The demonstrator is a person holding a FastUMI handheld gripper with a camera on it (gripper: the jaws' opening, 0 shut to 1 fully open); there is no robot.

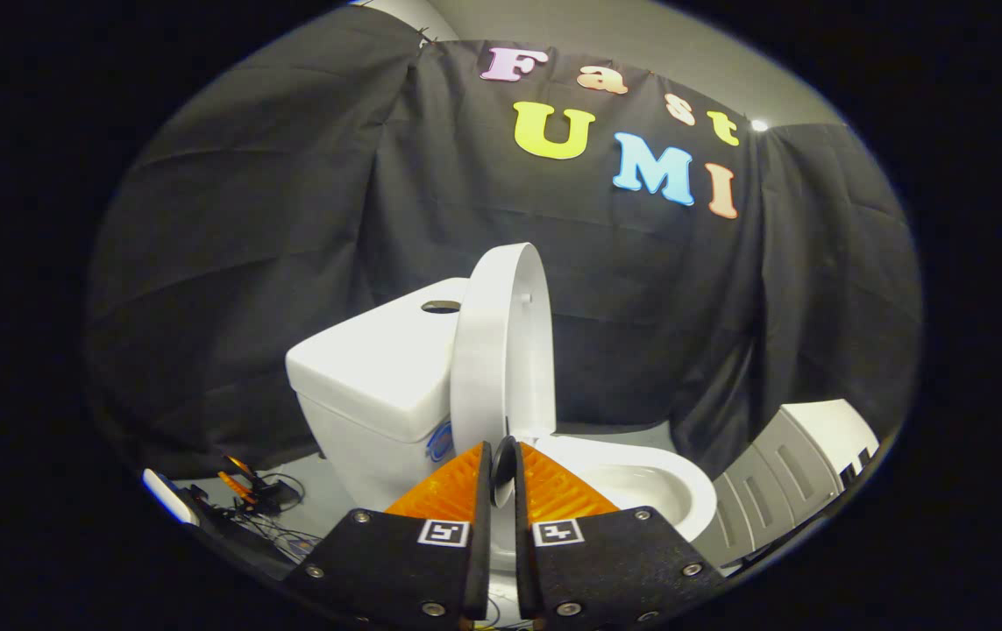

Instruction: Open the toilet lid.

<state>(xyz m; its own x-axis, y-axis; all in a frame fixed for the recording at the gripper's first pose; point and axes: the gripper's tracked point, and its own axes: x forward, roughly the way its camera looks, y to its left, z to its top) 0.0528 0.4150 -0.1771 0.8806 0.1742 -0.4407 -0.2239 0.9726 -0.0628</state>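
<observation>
Standing nearly upright against the tank (378, 368), the toilet lid (501, 342) is seen raised above the bowl (641, 486). Its lower edge appears pinched by the almost closed claw (503, 473). Release and withdrawal are judged next.

The raised lid (501, 350) hides the right part of the tank (373, 377) and the back of the bowl (641, 486). The tongs (503, 464) cover the lid's lower edge; whether both fingers press it cannot be told. A grey bin (803, 478) is cut off. Cables (259, 508) on the floor are too small to make out.
</observation>
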